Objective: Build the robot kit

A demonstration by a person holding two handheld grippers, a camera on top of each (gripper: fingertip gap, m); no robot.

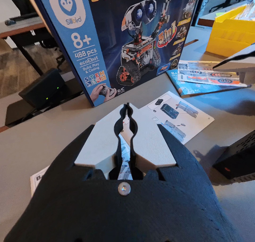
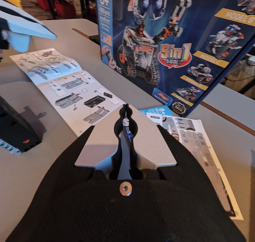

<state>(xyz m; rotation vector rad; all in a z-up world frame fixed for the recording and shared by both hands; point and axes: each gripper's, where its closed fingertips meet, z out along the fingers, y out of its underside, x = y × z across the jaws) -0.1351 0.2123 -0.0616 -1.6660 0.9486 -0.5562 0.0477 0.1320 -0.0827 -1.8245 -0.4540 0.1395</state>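
Note:
My left gripper (image 1: pixel 127 105) is shut, its black pads meeting at the tips. It hovers over an open white instruction booklet (image 1: pixel 186 117) on the grey table (image 1: pixel 41 131). My right gripper (image 2: pixel 126 105) is also shut, pads together. It sits over a blue booklet (image 2: pixel 158 110) and a grey sticker sheet (image 2: pixel 193 138). A tall dark-blue toy robot box (image 1: pixel 138 41) stands upright just behind both grippers and also shows in the right wrist view (image 2: pixel 179 41). The open booklet also shows in the right wrist view (image 2: pixel 69 90), left of the right gripper.
A black brick-built block (image 1: pixel 241 159) stands at the right edge and shows at the left of the right wrist view (image 2: pixel 13 124). A yellow bin (image 1: pixel 231 35) stands far right. A black device with green lights (image 1: pixel 44 87) sits beyond the table's left edge. About 20 centimetres separates my left fingertips from my right. From the left gripper's tips to the black brick-built block (image 1: pixel 241 159) is close to 15 centimetres.

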